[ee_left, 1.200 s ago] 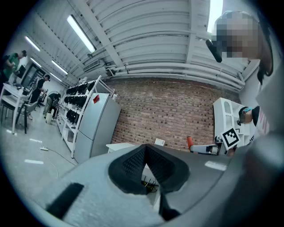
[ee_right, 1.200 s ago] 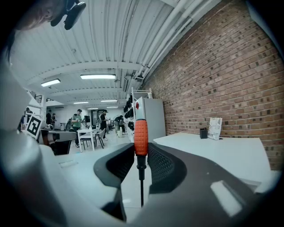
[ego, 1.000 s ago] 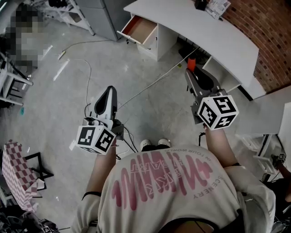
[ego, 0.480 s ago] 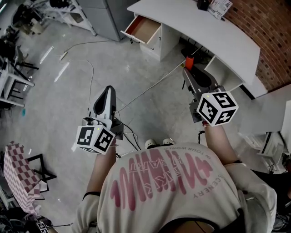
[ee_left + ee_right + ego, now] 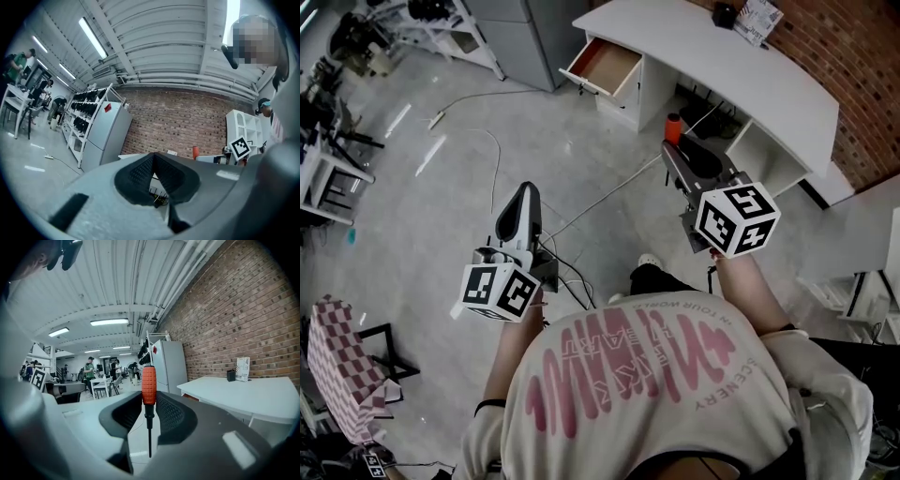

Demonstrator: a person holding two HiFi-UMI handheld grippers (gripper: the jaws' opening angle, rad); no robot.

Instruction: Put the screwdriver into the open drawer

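Overall: a person stands on a grey floor (image 5: 412,234), short of a white desk (image 5: 741,75), with a gripper in each hand.
Right gripper (image 5: 677,150): jaws closed on the screwdriver (image 5: 149,385), gripping it at the lower end of its orange handle. The handle stands up above the pads and the dark shaft hangs down between them.
Left gripper (image 5: 521,195): jaw tips meet, nothing between them. It is held out over the floor, well apart from the right one.
Drawer (image 5: 611,64): pulled open at the left end of the desk; its brown bottom is bare.
Screwdriver location: in the right gripper, over the floor before the desk's front edge, short of the drawer and to its right in the head view.
Change, right gripper: it has shifted left across the head view. The orange handle now lies nearer the drawer than it did a second ago. The grip is unchanged.
Change, left gripper: its place in the head view is almost the same, jaws as before.
Change, desk and drawer: both sit slightly further right and lower in the head view.
Change, stance: two white shoes stood side by side earlier. Now one shoe (image 5: 648,262) is set forward with a dark trouser leg behind it.
Floor items: a white cable (image 5: 600,192) runs toward the desk. A checked cloth (image 5: 333,352) shows at the lower left.
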